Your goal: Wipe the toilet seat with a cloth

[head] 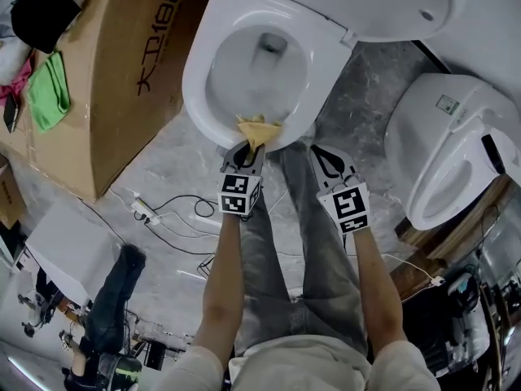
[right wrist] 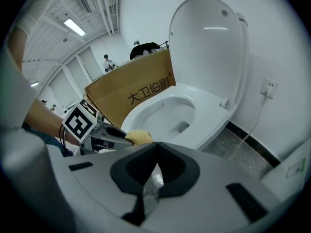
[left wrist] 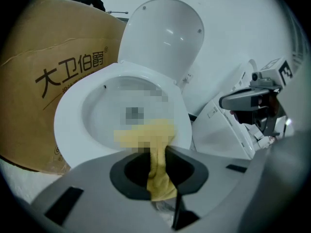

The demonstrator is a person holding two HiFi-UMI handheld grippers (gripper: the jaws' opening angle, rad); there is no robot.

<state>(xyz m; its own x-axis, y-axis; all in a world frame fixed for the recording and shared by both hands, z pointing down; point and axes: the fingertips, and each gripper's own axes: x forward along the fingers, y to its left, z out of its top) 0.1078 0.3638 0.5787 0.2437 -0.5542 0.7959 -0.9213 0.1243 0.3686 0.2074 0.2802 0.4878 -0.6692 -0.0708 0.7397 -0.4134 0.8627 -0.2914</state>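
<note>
The left gripper point(head: 247, 147) was clamped on a yellow cloth point(head: 259, 126), which lay on the front rim of the toilet seat point(head: 198, 84). The right gripper point(head: 320, 152), jaws together and empty, hung just beside it, short of the seat.

**My tally of the scene**

I count two toilets: the open-lidded toilet point(head: 198, 80) ahead of me and a second toilet point(head: 444, 137) to its right. Two grippers: the left gripper point(head: 249, 145) and the right gripper point(head: 317, 149). One yellow cloth point(head: 259, 127), one green cloth point(head: 49, 92), one cardboard box point(head: 122, 72), one power strip point(head: 142, 212).
</note>
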